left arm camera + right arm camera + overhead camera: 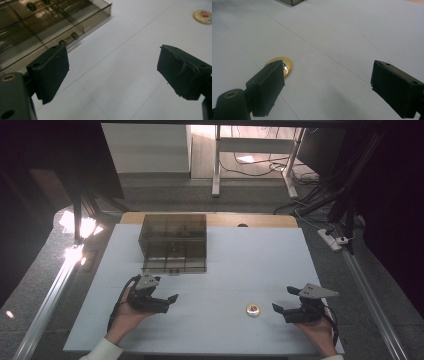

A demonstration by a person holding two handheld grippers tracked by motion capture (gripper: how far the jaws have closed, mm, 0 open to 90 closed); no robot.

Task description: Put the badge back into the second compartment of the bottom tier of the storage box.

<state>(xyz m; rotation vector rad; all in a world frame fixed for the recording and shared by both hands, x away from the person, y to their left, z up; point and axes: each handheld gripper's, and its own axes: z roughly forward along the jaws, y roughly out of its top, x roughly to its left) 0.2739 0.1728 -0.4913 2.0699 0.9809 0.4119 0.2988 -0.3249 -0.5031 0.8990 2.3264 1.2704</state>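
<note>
A small round disc [253,310] lies flat on the white table [250,255], near the front edge and toward the right side. It is yellow-gold and a little shiny, with a printed picture on its top that is too small to read. In the right gripper view the disc [283,66] sits just behind the left jaw, partly covered by it.

The right gripper [291,303] rests low over the table just beside the disc, on its right, not touching it. Its jaws are black, blocky and matt, and they stand wide apart with nothing between them. The left gripper [167,293] is well apart from the disc, on the left part of the table. Its jaws are also spread wide and hold nothing.

Behind the left gripper stands a box [174,242] of dark, smoky, see-through plastic, rectangular, with thin walls that divide it into compartments. In the left gripper view the box [37,27] shows some small dark round knobs or pegs inside; I cannot tell what else is in it.

The table surface is smooth and pale with thin seam lines. Between the two grippers, and between the disc and the box, there is wide open room.
</note>
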